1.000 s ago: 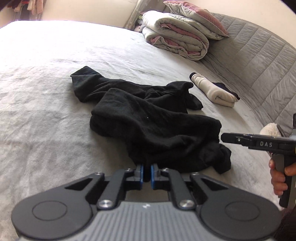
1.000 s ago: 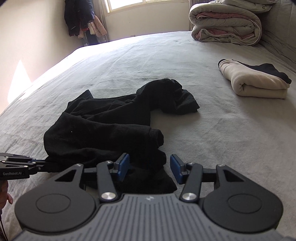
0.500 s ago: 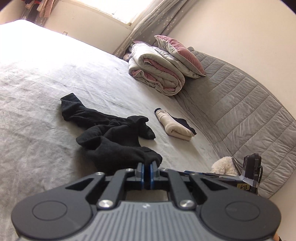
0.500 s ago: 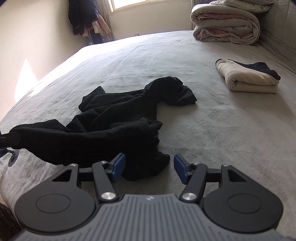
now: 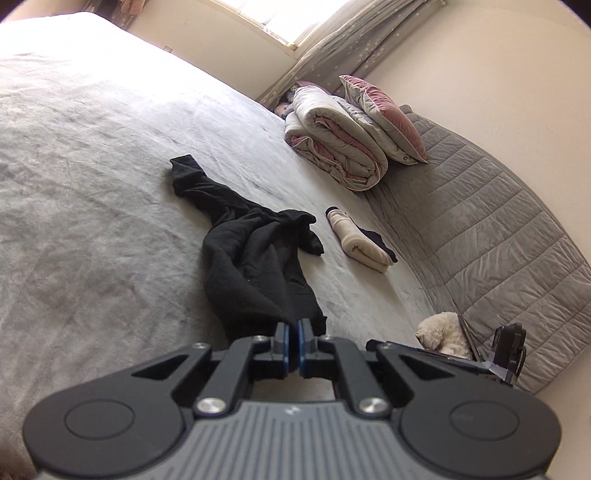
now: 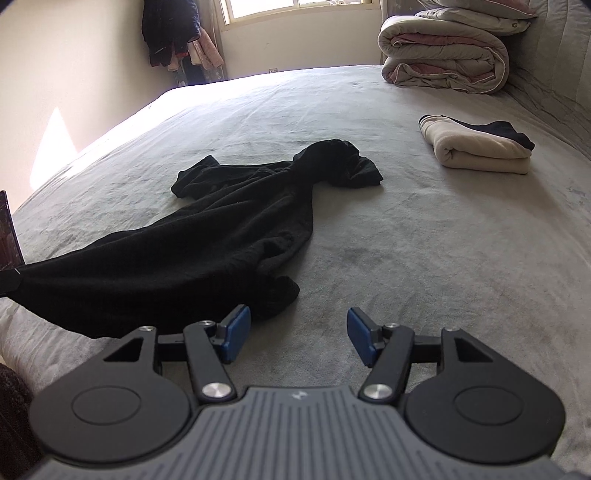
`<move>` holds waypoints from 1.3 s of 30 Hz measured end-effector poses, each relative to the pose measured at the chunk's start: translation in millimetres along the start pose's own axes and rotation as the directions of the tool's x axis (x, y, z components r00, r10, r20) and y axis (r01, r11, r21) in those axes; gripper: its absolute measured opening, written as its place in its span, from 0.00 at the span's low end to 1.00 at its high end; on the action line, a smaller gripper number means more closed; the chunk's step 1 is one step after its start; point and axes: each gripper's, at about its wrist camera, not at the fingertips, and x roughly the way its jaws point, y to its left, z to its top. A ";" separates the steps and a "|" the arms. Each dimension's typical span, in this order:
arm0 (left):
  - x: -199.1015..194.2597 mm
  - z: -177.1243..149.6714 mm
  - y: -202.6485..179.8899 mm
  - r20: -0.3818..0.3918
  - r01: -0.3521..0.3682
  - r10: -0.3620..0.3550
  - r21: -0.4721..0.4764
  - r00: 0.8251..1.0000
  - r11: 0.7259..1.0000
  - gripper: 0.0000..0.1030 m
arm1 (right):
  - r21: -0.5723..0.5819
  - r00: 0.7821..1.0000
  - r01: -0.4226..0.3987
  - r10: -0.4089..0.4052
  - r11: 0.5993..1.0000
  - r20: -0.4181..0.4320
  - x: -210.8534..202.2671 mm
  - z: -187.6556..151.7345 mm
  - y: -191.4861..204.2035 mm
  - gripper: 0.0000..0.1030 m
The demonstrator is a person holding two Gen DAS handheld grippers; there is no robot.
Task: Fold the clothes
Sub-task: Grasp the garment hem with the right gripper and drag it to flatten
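A black garment (image 5: 251, 254) lies stretched out on the grey bed cover (image 5: 92, 206). My left gripper (image 5: 294, 341) is shut on its near edge, pulling the cloth taut toward the camera. In the right wrist view the same black garment (image 6: 207, 251) runs from mid-bed to the left edge, where the left gripper's tip (image 6: 9, 280) holds it lifted. My right gripper (image 6: 295, 334) stands open just above the cover, right of the garment's near corner, with nothing between its blue pads (image 6: 236, 328).
A folded cream and black garment (image 6: 476, 147) lies at the right. A rolled duvet (image 6: 443, 55) and pink pillow (image 5: 380, 110) sit against the quilted grey headboard (image 5: 498, 229). A white plush toy (image 5: 441, 332) lies near the right gripper. Clothes (image 6: 173, 33) hang in the far corner.
My left gripper pulled the garment's edge back and up, drawing the bunched black cloth into a long strip. My right gripper drew back a little and its jaws widened.
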 end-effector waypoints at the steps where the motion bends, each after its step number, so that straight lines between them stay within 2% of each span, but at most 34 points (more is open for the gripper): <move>1: 0.6 -2.4 3.4 -0.002 -0.022 0.022 -0.002 1.000 1.000 0.04 | -0.007 1.000 0.003 -0.003 1.000 -0.005 2.7 -1.3 0.8 0.60; 4: 7.3 -7.8 18.0 -0.009 -0.063 0.063 -0.046 0.998 0.997 0.05 | -0.041 1.000 0.009 -0.010 0.999 -0.015 14.4 -2.4 4.7 0.60; 9: 18.6 -18.3 40.7 -0.005 -0.061 0.061 -0.138 0.998 0.989 0.05 | -0.107 1.000 0.020 -0.021 0.994 -0.008 37.1 1.7 8.6 0.58; 12: 26.7 -23.3 51.0 -0.012 -0.081 0.080 -0.172 0.997 0.982 0.16 | -0.129 1.000 0.016 -0.017 0.991 -0.013 50.1 4.6 9.5 0.58; 14: 30.4 -25.5 55.9 -0.010 -0.099 0.099 -0.182 0.995 0.978 0.29 | -0.143 1.000 0.012 -0.014 0.990 -0.016 58.4 6.1 10.9 0.58; 16: 32.5 -27.5 60.2 0.002 -0.124 0.127 -0.182 0.992 0.975 0.34 | -0.153 1.000 0.004 -0.008 0.988 -0.021 66.1 6.0 14.2 0.55; 19: 36.5 -28.4 62.9 0.017 -0.168 0.173 -0.166 0.985 0.972 0.39 | -0.158 0.999 -0.008 0.003 0.987 -0.035 78.8 4.4 18.8 0.45; 22: 41.7 -28.9 63.3 0.022 -0.211 0.216 -0.132 0.976 0.968 0.39 | -0.152 0.999 -0.017 0.010 0.988 -0.049 88.9 -0.4 20.8 0.35; 24: 44.6 -29.0 62.2 0.024 -0.232 0.236 -0.108 0.972 0.967 0.41 | -0.170 0.999 -0.024 0.017 0.985 -0.045 90.2 -2.9 22.9 0.25; 25: 46.8 -29.0 60.7 0.025 -0.243 0.246 -0.091 0.969 0.966 0.44 | -0.177 0.999 -0.031 0.023 0.984 -0.046 89.0 -3.0 24.1 0.12; 26: 48.4 -29.2 59.5 0.024 -0.251 0.254 -0.075 0.967 0.965 0.46 | -0.181 0.998 -0.036 0.028 0.983 -0.050 87.4 -2.6 25.3 0.05; 29: 52.2 -30.5 56.5 0.015 -0.267 0.268 -0.040 0.963 0.963 0.53 | -0.200 0.998 -0.016 0.004 0.980 -0.063 81.4 -1.8 29.5 0.04; 33: 53.8 -32.3 54.5 0.011 -0.271 0.272 -0.016 0.962 0.962 0.55 | -0.178 0.996 -0.010 -0.005 0.984 -0.085 66.6 -0.8 28.7 0.04; 39: 51.3 -33.2 54.2 0.010 -0.262 0.262 -0.025 0.965 0.965 0.56 | -0.145 0.998 -0.026 0.017 0.989 -0.063 26.0 -9.8 23.5 0.04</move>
